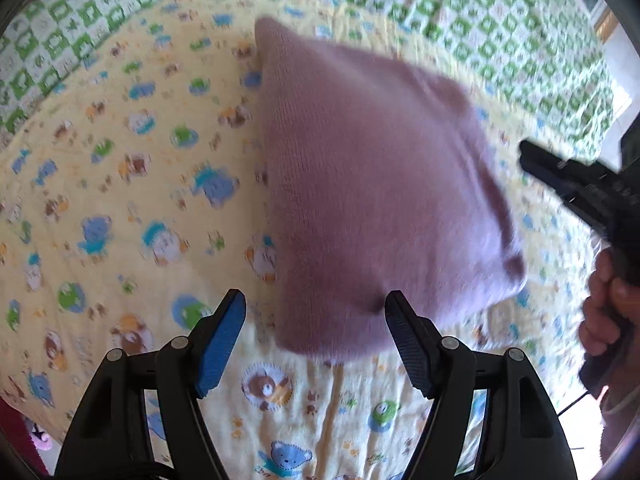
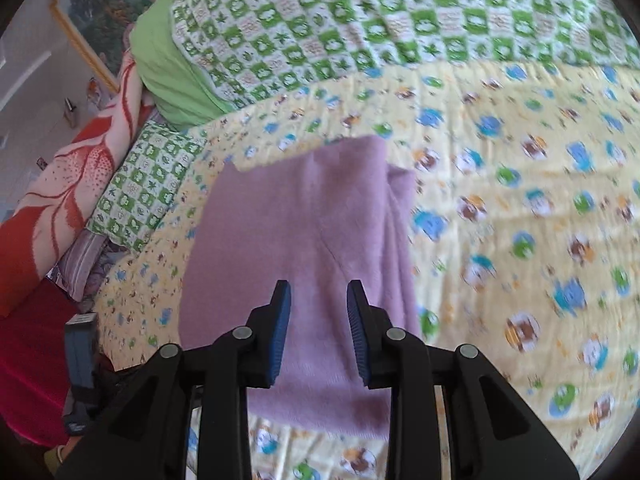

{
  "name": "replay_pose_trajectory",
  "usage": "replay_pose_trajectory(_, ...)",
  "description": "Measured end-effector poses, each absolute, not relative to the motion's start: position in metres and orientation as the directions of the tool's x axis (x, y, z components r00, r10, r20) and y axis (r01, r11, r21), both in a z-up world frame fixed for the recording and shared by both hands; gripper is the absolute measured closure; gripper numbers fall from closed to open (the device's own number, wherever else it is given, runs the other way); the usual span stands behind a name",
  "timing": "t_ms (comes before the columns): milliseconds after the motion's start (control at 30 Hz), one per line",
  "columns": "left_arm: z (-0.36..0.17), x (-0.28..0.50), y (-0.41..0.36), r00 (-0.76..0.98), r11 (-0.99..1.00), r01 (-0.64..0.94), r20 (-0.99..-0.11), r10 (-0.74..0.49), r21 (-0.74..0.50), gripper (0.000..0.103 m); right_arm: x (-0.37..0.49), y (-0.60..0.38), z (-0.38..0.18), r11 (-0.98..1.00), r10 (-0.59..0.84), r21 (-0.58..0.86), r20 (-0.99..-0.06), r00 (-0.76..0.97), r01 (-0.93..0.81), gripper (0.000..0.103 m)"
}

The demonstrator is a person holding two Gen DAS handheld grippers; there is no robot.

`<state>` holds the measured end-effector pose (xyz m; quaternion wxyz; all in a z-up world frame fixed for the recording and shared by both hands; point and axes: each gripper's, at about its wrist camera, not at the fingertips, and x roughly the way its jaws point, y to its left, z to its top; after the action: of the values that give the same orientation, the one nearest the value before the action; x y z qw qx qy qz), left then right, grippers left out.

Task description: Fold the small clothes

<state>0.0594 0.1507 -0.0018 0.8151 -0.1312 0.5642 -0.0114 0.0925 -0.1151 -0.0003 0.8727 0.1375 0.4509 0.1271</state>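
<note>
Left gripper point(image 1: 316, 340) hangs over the bed, jaws wide apart, blue pads facing each other, nothing between them but the near edge of the garment point(image 1: 372, 200). That's a mauve knit piece, lying flat on the yellow blanket point(image 1: 120, 184) with its cartoon animals, folded into a rough four-sided shape, one corner pointing away. Image is blurred. Off to the right, the right gripper point(image 1: 568, 180) pokes in, black, near the garment's far side; its jaws can't be made out. A hand point(image 1: 608, 308) grips its handle. Green checked quilt point(image 1: 480, 12) beyond.
</note>
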Motion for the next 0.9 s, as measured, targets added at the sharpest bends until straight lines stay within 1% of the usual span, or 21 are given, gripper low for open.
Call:
replay_pose_trajectory(100,0.017,0.075,0.16,0.426,0.955,-0.146,-0.887,-0.176,-0.26,0.03,0.112,-0.106,-0.001,0.925,0.362,0.363,-0.746,0.559,-0.114,0.073)
replay_pose_trajectory(200,0.021,0.096,0.161,0.455,0.944,-0.15,-0.868,-0.199,-0.295,0.03,0.13,-0.099,-0.007,0.926,0.365,0.357,-0.757,0.541,-0.126,0.073)
replay_pose_trajectory(267,0.012,0.111,0.153,0.434,0.95,-0.141,-0.88,-0.193,-0.278,0.03,0.141,-0.096,-0.017,0.93,0.359,0.345,-0.777,0.518,-0.126,0.073)
replay_pose_trajectory(333,-0.006,0.123,0.151,0.377,0.953,-0.147,-0.906,-0.194,-0.265,0.032,0.151,-0.099,-0.033,0.947,0.312,0.307,-0.815,0.488,-0.093,0.073)
replay_pose_trajectory(400,-0.023,0.131,0.151,0.336,0.938,-0.156,-0.91,-0.243,-0.308,0.03,0.159,-0.106,-0.051,0.955,0.284,0.29,-0.848,0.447,-0.056,0.075)
replay_pose_trajectory(467,-0.029,0.132,0.152,0.331,0.932,-0.174,-0.91,-0.25,-0.319,0.029,0.165,-0.113,-0.064,0.959,0.266,0.283,-0.864,0.427,-0.025,0.075)
replay_pose_trajectory(600,-0.021,0.129,0.152,0.339,0.936,-0.175,-0.911,-0.235,-0.307,0.028,0.167,-0.117,-0.06,0.954,0.279,0.3,-0.857,0.433,-0.02,0.074)
replay_pose_trajectory(733,-0.008,0.116,0.154,0.357,0.946,-0.17,-0.912,-0.2,-0.274,0.028,0.15,-0.124,-0.044,0.939,0.314,0.344,-0.824,0.472,-0.024,0.073)
replay_pose_trajectory(767,-0.005,0.11,0.155,0.363,0.95,-0.17,-0.913,-0.186,-0.261,0.026,0.142,-0.126,-0.038,0.936,0.318,0.351,-0.814,0.486,-0.024,0.07)
replay_pose_trajectory(800,-0.001,0.104,0.155,0.369,0.955,-0.17,-0.914,-0.168,-0.244,0.023,0.135,-0.127,-0.034,0.934,0.321,0.356,-0.807,0.496,-0.025,0.064)
replay_pose_trajectory(833,0.002,0.098,0.154,0.374,0.961,-0.168,-0.916,-0.142,-0.218,0.021,0.126,-0.129,-0.029,0.932,0.324,0.362,-0.798,0.508,-0.026,0.061)
replay_pose_trajectory(867,0.004,0.092,0.152,0.376,0.966,-0.163,-0.917,-0.129,-0.203,0.021,0.12,-0.129,-0.025,0.93,0.327,0.367,-0.791,0.517,-0.027,0.055)
replay_pose_trajectory(900,0.005,0.087,0.151,0.376,0.97,-0.157,-0.919,-0.117,-0.188,0.021,0.114,-0.13,-0.022,0.928,0.331,0.371,-0.785,0.524,-0.029,0.052)
